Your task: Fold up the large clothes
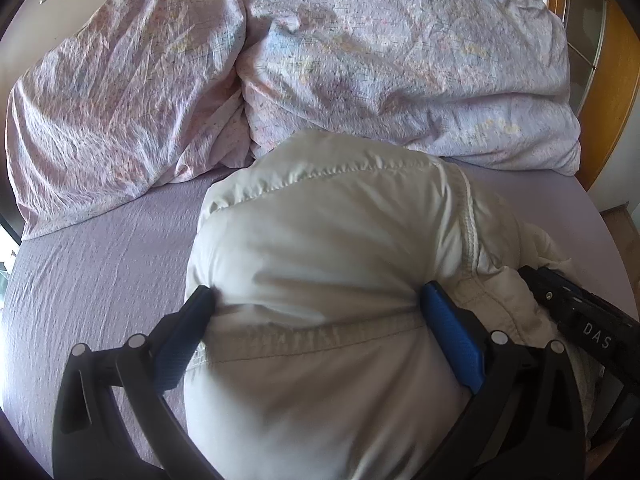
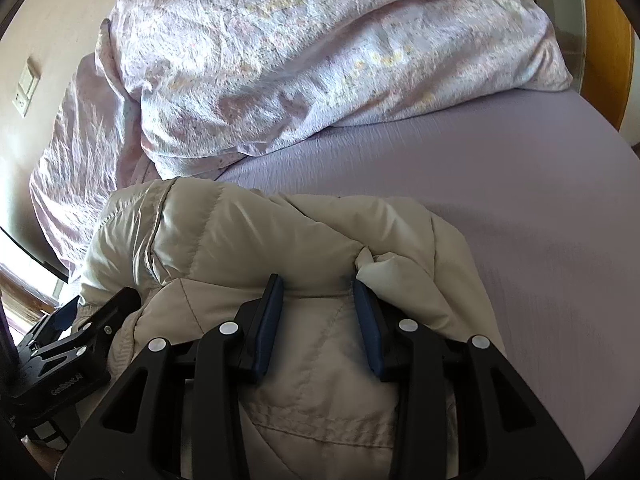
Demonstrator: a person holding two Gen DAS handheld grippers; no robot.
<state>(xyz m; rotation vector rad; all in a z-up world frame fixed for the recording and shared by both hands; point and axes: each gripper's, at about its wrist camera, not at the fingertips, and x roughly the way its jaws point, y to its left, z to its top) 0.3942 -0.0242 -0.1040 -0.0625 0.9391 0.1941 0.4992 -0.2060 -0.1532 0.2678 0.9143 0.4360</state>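
Both claws grip the puffer jacket (image 1: 320, 248) on the bed (image 1: 100, 264).
Left claw (image 1: 318, 300) and right claw (image 2: 318, 284) clench bunched padding mid-fold; next, probably lay it flat.

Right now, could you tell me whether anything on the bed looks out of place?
The floral duvet lies crumpled in a heap at the far side of the bed. The puffy jacket is bunched, with a pale corner poking out.

Daylight from a window left of the left gripper (image 1: 316, 300) puts soft sheen on the white jacket (image 1: 320, 240) ahead and shadow beneath, both fisheye views sharp at center, bowed and black-vignetted at the edges.
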